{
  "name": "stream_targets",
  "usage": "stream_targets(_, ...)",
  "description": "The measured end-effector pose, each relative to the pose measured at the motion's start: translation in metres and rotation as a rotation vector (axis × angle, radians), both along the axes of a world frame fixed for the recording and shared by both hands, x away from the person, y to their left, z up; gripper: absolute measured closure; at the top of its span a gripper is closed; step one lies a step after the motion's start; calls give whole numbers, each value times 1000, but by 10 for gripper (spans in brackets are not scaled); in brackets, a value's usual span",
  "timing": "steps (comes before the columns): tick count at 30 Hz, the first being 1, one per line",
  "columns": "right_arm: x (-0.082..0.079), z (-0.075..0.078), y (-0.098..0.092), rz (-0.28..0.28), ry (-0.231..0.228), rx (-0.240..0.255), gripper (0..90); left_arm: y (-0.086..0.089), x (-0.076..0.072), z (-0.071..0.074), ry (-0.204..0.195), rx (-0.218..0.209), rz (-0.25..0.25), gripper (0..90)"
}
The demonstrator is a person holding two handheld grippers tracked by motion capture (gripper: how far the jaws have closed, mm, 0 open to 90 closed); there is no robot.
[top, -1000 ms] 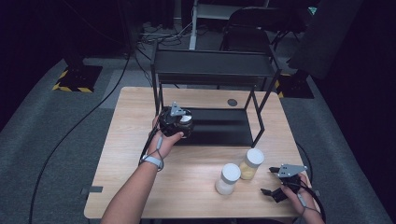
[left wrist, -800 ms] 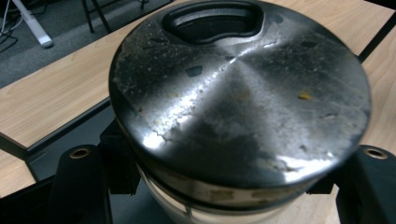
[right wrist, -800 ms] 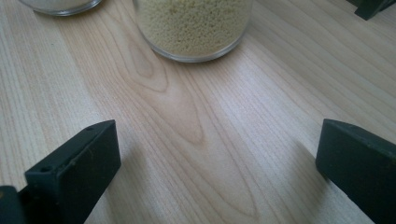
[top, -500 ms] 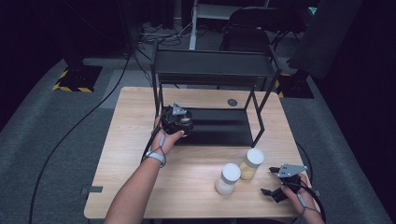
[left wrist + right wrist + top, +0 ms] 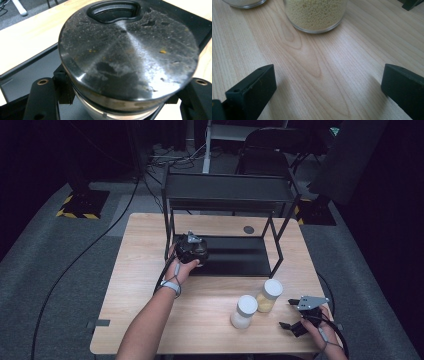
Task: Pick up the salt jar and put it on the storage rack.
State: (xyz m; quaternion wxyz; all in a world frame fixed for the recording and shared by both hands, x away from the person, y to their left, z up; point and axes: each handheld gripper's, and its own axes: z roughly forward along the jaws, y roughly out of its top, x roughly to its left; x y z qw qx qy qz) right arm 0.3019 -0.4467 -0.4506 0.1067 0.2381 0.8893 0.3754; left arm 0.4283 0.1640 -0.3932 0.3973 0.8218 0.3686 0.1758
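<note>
- Left gripper (image 5: 196, 254) w/ jar (image 5: 127, 50) has sunk toward shelf (image 5: 235, 262), table's 11 o'clock.
- Jaws pinch jar below lid.
- Right gripper (image 5: 290, 315) at 4 o'clock, jaws spread, unmoved.

Black grippers (image 5: 295, 320), grey plates, wristbands

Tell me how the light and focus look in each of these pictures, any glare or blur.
High view: the table is brightly lit, the room around it dark. Left gripper view: a bright streak of glare fans across the dusty jar lid, whose near edge is soft. Right gripper view: even light, faint shadows beside the open right tongs, wood grain sharp, the grain jar slightly soft.
</note>
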Motion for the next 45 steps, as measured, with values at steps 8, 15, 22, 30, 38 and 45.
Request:
stream_targets(8,0,0,0,0,0,0,0,-4,5,-10,13,16,14,305)
stream_targets(15,0,0,0,0,0,0,0,-3,8,-18,23,2,18,305)
stream_targets(22,0,0,0,0,0,0,0,-1,8,-21,22,-10,21,304)
stream_targets(30,0,0,0,0,0,0,0,-3,3,-11,13,-18,46,160)
stream_targets(38,0,0,0,0,0,0,0,-1,-10,6,-16,-34,55,122)
stream_targets(45,0,0,0,1,0,0,0,2,-33,31,-46,-12,36,126)
